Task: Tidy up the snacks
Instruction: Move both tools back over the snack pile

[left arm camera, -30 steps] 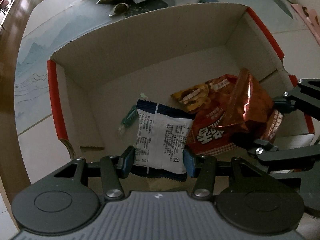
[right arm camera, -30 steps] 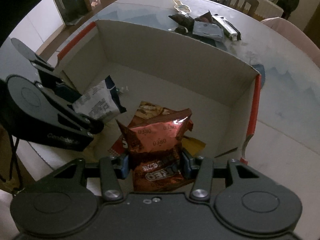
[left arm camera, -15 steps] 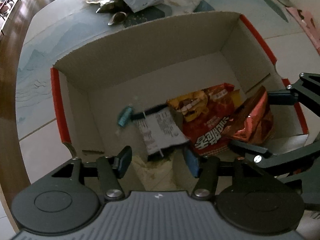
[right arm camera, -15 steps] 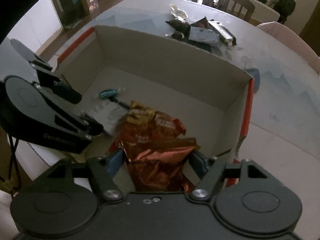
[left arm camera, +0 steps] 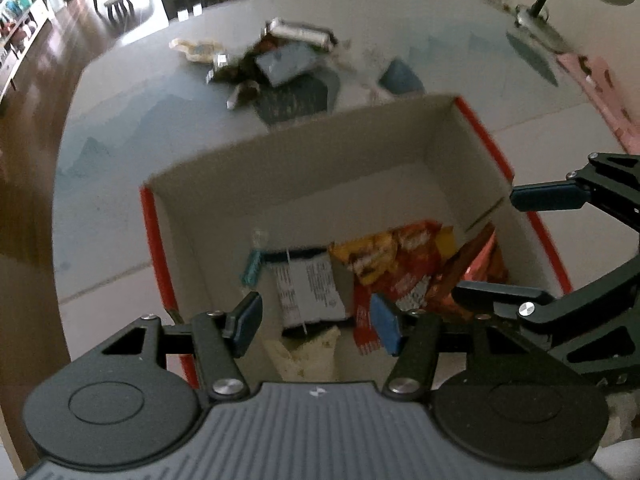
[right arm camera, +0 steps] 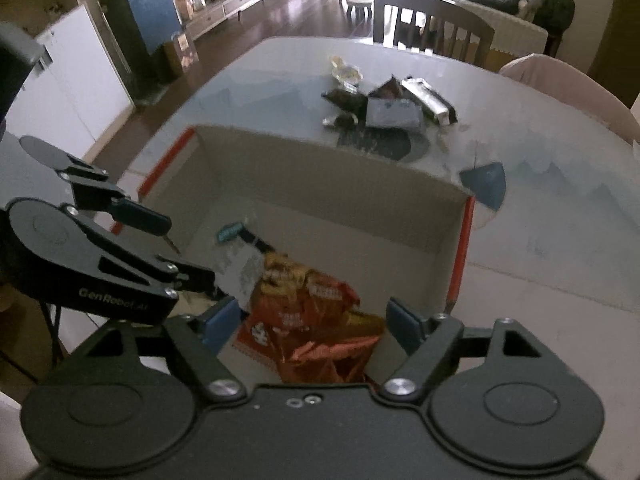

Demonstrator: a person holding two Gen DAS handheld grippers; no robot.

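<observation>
A cardboard box [left arm camera: 304, 168] with red edges stands on the table; it also shows in the right wrist view [right arm camera: 360, 200]. Inside lie a white and navy packet [left arm camera: 308, 292], a small teal candy [left arm camera: 252, 268], a red and yellow chip bag [left arm camera: 400, 264] and a shiny red Oreo bag [right arm camera: 324, 356]. My left gripper [left arm camera: 316, 320] is open and empty above the box's near edge. My right gripper [right arm camera: 312, 322] is open and empty above the Oreo bag. Each gripper shows in the other's view, the right one [left arm camera: 516, 240] and the left one [right arm camera: 160, 248].
A pile of loose snack wrappers [right arm camera: 388, 104] lies on the table beyond the box, also in the left wrist view [left arm camera: 276, 64]. A desk lamp [left arm camera: 560, 8] stands at the far right. Chairs [right arm camera: 432, 28] stand behind the table.
Both grippers let go of their packets, which dropped into the box. Both grippers have since lifted and pulled back, open.
</observation>
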